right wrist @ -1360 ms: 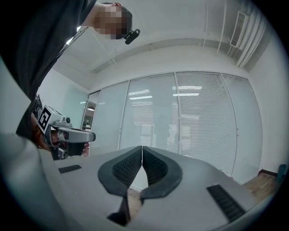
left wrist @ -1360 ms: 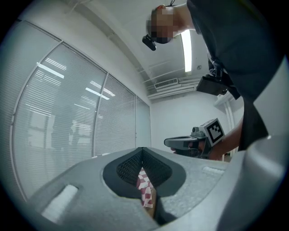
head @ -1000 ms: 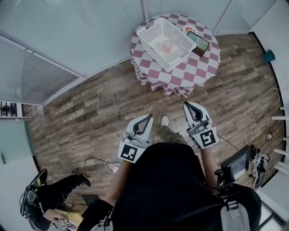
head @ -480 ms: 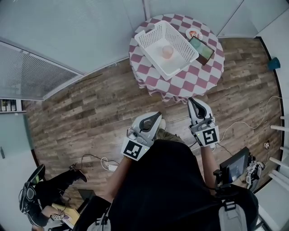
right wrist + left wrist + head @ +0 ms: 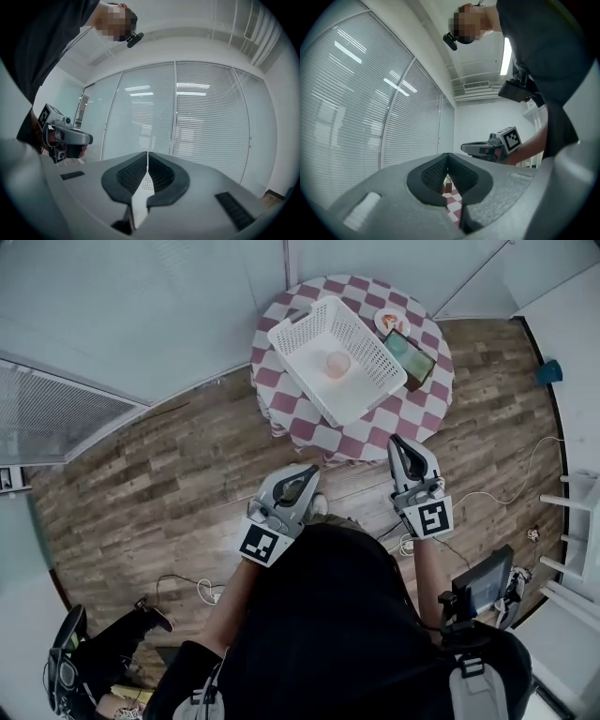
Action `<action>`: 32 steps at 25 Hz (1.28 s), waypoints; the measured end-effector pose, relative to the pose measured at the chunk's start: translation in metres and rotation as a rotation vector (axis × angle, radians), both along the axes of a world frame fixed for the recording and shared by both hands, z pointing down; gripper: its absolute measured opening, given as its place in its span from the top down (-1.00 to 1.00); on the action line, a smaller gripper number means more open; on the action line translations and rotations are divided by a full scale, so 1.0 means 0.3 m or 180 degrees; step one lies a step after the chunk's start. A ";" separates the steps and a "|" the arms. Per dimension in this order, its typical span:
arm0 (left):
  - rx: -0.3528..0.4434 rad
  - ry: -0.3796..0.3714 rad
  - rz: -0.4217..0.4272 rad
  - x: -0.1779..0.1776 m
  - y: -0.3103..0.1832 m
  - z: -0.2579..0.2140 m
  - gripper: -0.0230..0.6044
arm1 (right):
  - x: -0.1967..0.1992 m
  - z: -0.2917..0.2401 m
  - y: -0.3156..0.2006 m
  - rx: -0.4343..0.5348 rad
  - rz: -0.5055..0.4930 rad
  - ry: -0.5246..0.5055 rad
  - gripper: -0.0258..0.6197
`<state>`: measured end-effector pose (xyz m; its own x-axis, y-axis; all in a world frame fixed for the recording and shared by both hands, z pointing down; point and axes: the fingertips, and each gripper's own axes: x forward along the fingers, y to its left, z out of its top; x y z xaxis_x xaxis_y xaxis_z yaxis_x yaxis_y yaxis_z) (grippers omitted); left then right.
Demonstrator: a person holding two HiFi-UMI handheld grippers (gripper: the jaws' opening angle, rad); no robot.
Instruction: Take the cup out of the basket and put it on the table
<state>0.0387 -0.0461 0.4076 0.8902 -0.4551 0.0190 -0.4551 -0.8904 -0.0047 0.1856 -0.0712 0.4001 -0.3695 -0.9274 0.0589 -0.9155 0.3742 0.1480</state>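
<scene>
**Both grippers shut and empty, cup in the basket**

The left hand-held gripper [image 5: 302,479] has its jaws pressed together with nothing between them. The right hand-held gripper [image 5: 401,442] is closed and empty as well. The person holds both out level over the wooden floor [image 5: 159,474], just short of the near edge of the round counter [image 5: 412,409] with its checked cloth. A white basket [image 5: 298,322] sits across the middle of the counter. The pink cup [image 5: 337,363] sits on its bottom, clear of the walls.

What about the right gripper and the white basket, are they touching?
Apart. The head view shows the right gripper well short of the basket, with bare checkered tablecloth between its closed tips and the basket's near wall.
</scene>
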 end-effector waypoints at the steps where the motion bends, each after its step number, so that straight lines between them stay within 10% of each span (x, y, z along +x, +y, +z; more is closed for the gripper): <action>1: -0.0074 0.0072 -0.0011 -0.009 -0.042 -0.002 0.91 | -0.014 -0.011 -0.034 -0.0004 -0.0004 0.0039 0.88; 7: 0.0376 0.0097 0.0266 -0.027 -0.231 -0.067 0.91 | -0.049 -0.043 -0.204 -0.0071 -0.0034 0.0258 0.87; 32: -0.0137 0.0013 -0.0762 -0.204 -0.510 0.086 0.91 | -0.065 0.317 -0.703 -0.1128 -0.1496 0.1513 0.48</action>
<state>-0.0226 -0.1992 0.4334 0.7571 -0.6521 0.0394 -0.6532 -0.7564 0.0332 0.1661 -0.2820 0.4952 -0.5818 -0.5744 0.5759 -0.5154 0.8081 0.2853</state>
